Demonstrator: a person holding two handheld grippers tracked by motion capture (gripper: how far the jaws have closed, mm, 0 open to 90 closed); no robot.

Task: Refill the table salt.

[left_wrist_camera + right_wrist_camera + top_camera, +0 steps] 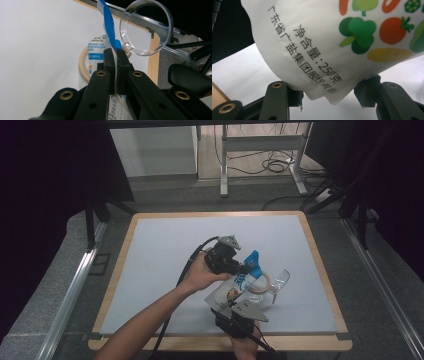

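Left gripper view: the left gripper (pixel 117 58) pinches the bag's (pixel 108 30) blue top tight; the right gripper (pixel 332 93), half open, hugs its bottom.

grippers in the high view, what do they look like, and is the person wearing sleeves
Both are black blocky units. The left gripper and the right gripper each carry a grey three-cornered plate on top, and a black cable trails from each toward the table's near edge. In the left gripper view the black fingers sit on arms with brass-ringed screw holes. The forearms are bare, with no sleeves in view.
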